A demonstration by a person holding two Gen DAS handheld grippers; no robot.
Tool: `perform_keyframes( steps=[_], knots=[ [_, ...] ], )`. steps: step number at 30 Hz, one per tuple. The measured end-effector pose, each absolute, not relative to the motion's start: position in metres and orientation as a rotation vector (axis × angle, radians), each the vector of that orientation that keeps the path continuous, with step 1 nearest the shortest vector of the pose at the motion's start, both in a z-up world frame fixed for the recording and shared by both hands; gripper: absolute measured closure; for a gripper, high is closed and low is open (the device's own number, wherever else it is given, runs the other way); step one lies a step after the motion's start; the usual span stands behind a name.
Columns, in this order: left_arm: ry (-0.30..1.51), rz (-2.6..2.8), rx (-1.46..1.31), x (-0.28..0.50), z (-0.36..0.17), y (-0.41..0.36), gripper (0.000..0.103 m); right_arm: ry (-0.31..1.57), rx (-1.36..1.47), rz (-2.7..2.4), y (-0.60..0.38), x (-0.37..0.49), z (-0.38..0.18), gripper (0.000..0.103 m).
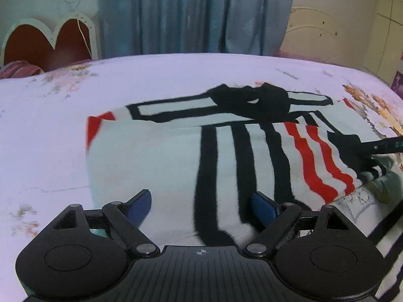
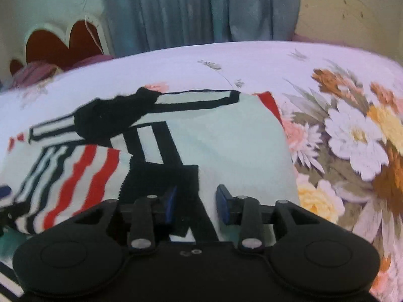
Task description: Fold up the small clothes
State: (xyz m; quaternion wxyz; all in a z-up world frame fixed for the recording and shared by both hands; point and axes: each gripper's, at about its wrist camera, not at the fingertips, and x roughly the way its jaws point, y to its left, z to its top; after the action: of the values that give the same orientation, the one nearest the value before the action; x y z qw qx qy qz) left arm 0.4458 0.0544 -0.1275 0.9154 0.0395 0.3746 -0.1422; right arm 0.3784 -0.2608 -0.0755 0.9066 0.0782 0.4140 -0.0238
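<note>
White knit garment with black and red stripes (image 1: 161,156) lies on floral bedsheet (image 1: 50,115). Left hand-held gripper (image 1: 201,206) released above hem. Right hand-held gripper (image 2: 195,201) grasping black sleeve cuff (image 2: 161,173).

— What sort of place is this?

— A bedroom in a home. The work surface is a bed (image 1: 176,75), covered with a pale sheet (image 2: 252,58) printed with big flowers (image 2: 352,136) in white, yellow and orange.

— Anything besides the bed?

— At its far left end stands a headboard (image 1: 47,40) with a scalloped pale frame and dark red panels, and something pink and crumpled lies just beside it. Behind the bed hang long blue-grey curtains (image 1: 191,12), reaching down past the mattress edge. To the right is a cream cupboard door (image 1: 325,25) with curved mouldings.

— And the walls?

— Pale green, with a thin cord (image 1: 80,22) dangling over the headboard.
</note>
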Motion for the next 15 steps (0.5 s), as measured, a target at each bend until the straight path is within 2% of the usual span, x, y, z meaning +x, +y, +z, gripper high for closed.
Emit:
perform_keyframes(
  steps=[5,8,11,15],
  knots=[
    [0.739,-0.339,0.024,0.416,-0.120,0.052,0.017,0.773,0.126,0.068,-0.232,0.348,-0.055,0.069],
    [0.800,-0.325,0.095,0.414,-0.138,0.048,0.017,0.850,0.060,0.052,-0.220,0.354,-0.076,0.073],
    [0.777,-0.328,0.182,0.408,-0.140,0.039,0.017,0.868,0.129,0.031,-0.230,0.358,-0.080,0.075],
    [0.781,-0.337,0.145,0.405,-0.139,0.049,0.017,0.795,0.097,0.002,-0.231,0.356,-0.057,0.067]
  ],
)
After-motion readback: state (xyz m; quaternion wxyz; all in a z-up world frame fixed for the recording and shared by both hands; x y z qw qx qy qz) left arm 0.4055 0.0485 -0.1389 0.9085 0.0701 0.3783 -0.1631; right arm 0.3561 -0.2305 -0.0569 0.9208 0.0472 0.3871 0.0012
